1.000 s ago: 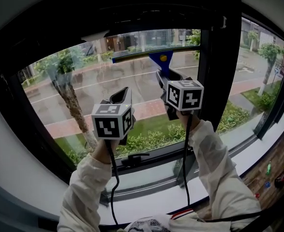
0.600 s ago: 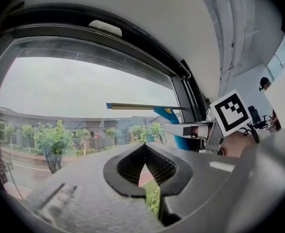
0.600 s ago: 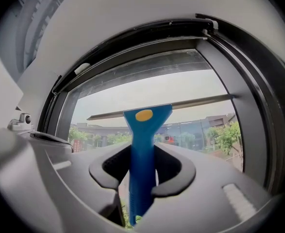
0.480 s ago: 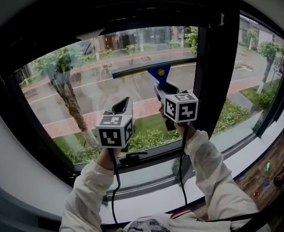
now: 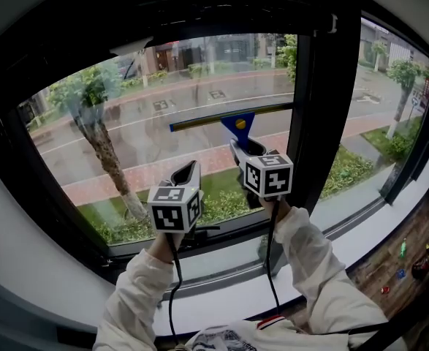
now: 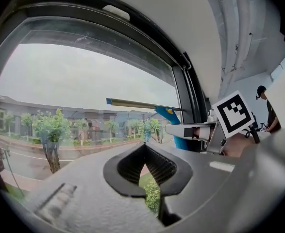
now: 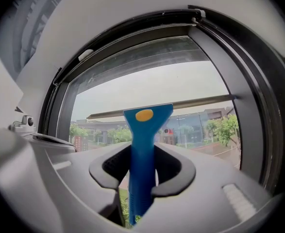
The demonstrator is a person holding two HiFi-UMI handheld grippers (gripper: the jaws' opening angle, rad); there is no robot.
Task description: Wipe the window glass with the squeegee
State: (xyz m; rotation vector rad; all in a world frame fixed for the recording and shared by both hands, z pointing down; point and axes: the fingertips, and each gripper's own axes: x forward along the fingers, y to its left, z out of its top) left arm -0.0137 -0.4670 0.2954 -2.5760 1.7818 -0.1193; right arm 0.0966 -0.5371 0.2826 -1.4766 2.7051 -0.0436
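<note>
A blue-handled squeegee (image 5: 237, 123) with a yellow dot lies with its long blade flat against the window glass (image 5: 126, 145), about mid-height of the pane. My right gripper (image 5: 237, 146) is shut on the squeegee's handle (image 7: 143, 154); the blade (image 7: 181, 105) runs across the glass above the jaws. My left gripper (image 5: 187, 170) sits lower left of it, close to the glass, its jaws nearly together with nothing between them (image 6: 145, 165). From the left gripper view the squeegee (image 6: 169, 114) shows at the right, beside the right gripper (image 6: 191, 130).
A thick black mullion (image 5: 324, 101) stands just right of the squeegee. A black window handle (image 5: 203, 236) sits on the lower frame, above the white sill (image 5: 221, 298). Small objects lie on the wooden floor (image 5: 411, 258) at lower right. A person (image 6: 267, 108) stands far right.
The right gripper has drawn the squeegee down the glass from near the top of the pane to mid-height. The left gripper has sunk lower too.
</note>
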